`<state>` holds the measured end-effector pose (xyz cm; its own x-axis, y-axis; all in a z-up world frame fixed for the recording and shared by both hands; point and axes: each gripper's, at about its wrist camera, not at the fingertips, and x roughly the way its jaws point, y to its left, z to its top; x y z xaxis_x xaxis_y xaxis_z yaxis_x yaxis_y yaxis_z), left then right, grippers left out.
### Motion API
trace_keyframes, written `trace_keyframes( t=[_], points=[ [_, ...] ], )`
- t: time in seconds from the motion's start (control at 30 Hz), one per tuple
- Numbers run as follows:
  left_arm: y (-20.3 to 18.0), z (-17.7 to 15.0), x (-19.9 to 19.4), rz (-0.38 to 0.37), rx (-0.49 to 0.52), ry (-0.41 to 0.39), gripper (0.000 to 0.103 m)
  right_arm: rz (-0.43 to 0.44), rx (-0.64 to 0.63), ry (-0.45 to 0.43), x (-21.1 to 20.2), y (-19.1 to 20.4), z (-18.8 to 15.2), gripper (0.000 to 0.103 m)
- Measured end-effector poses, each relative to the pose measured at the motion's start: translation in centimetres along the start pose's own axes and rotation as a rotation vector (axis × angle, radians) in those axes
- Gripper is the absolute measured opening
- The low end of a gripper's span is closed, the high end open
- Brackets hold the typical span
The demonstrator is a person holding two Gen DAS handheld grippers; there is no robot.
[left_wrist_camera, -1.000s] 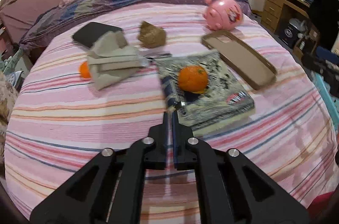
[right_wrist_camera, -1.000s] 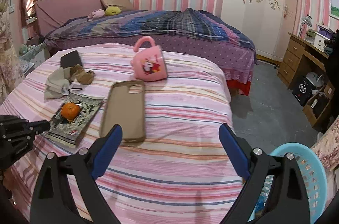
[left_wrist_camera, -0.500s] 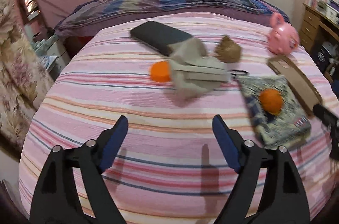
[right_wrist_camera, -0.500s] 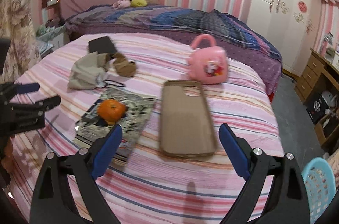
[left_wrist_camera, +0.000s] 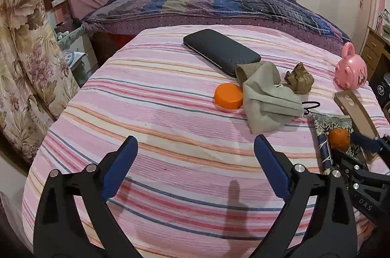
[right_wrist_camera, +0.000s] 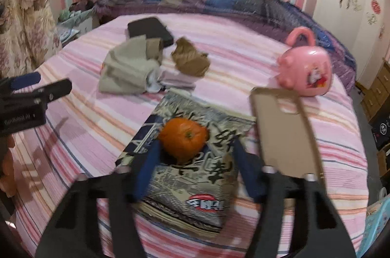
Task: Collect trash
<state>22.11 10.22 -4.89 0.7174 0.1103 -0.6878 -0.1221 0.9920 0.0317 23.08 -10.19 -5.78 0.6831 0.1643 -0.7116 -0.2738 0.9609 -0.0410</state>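
Observation:
An orange [right_wrist_camera: 182, 138] lies on a patterned book [right_wrist_camera: 195, 184] on the striped bed. My right gripper [right_wrist_camera: 196, 147] reaches over the book and its jaws are closing with the orange between them; a gap still shows on the orange's right side. Crumpled brown paper [right_wrist_camera: 191, 60] [left_wrist_camera: 299, 78] lies farther back beside a grey cloth [left_wrist_camera: 265, 97]. An orange cap [left_wrist_camera: 229, 99] sits left of the cloth. My left gripper [left_wrist_camera: 195, 143] hangs over bare bedspread with nothing between its fingers, its jaws still opening. In the right wrist view the left gripper [right_wrist_camera: 46, 84] shows at the left edge.
A black phone-sized slab [left_wrist_camera: 219, 53], a tan phone case [right_wrist_camera: 285, 131] and a pink mug [right_wrist_camera: 307, 72] lie on the bed. A blue basket [right_wrist_camera: 375, 221] stands off the bed's right side. Floral curtain at left, second bed behind, wooden drawers at right.
My left gripper went from shut to wide open and swung left, away from the book. My right gripper moved in over the book and its jaws narrowed around the orange.

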Motion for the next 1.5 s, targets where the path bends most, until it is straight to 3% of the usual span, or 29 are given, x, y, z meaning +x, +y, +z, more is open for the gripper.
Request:
trace_keyframes(
  t=[0.07, 0.4, 0.63, 0.7, 0.77, 0.9, 1.1, 1.13, 1.23, 1.33, 1.5],
  points=[
    [-0.2, 0.0, 0.0, -0.006, 0.003, -0.001, 0.093, 0.014, -0.004, -0.02, -0.3, 0.1, -0.1, 0.036],
    [-3.7, -0.2, -0.9, -0.078, 0.023, 0.0, 0.093, -0.054, 0.066, -0.129, -3.8, -2.6, -1.2, 0.035],
    [-7.0, -0.7, -0.8, -0.112, 0.061, 0.018, 0.093, -0.048, 0.132, -0.128, -5.6, -6.8, -2.3, 0.035],
    [-7.1, -0.8, -0.9, -0.104, 0.071, 0.012, 0.093, -0.045, 0.141, -0.139, -5.8, -7.2, -2.3, 0.044],
    [-6.8, -0.9, -1.0, -0.088, 0.075, 0.007, 0.093, -0.034, 0.139, -0.159, -5.9, -6.8, -2.2, 0.065],
    [-5.0, -1.0, -0.6, -0.062, 0.052, 0.018, 0.093, -0.029, 0.07, -0.142, -4.9, -4.8, -1.9, 0.068],
    [-2.6, -0.8, -0.1, -0.025, 0.021, 0.03, 0.093, -0.004, 0.003, -0.041, -1.8, -2.0, -0.8, 0.067],
    [-2.3, -0.8, -0.1, -0.026, 0.012, 0.033, 0.093, -0.003, -0.001, -0.037, -1.7, -1.8, -0.8, 0.065],
    [-1.8, -0.7, -0.1, -0.03, 0.001, 0.034, 0.093, 0.013, -0.015, -0.008, -1.0, -1.4, -0.7, 0.038],
    [-2.1, -0.5, 0.0, -0.038, 0.002, 0.036, 0.093, 0.046, -0.005, -0.033, -1.6, -1.5, -1.0, 0.032],
    [-3.7, -0.7, -0.3, -0.055, 0.027, 0.036, 0.093, 0.01, 0.007, -0.068, -2.5, -2.0, -1.6, 0.03]
  ],
)
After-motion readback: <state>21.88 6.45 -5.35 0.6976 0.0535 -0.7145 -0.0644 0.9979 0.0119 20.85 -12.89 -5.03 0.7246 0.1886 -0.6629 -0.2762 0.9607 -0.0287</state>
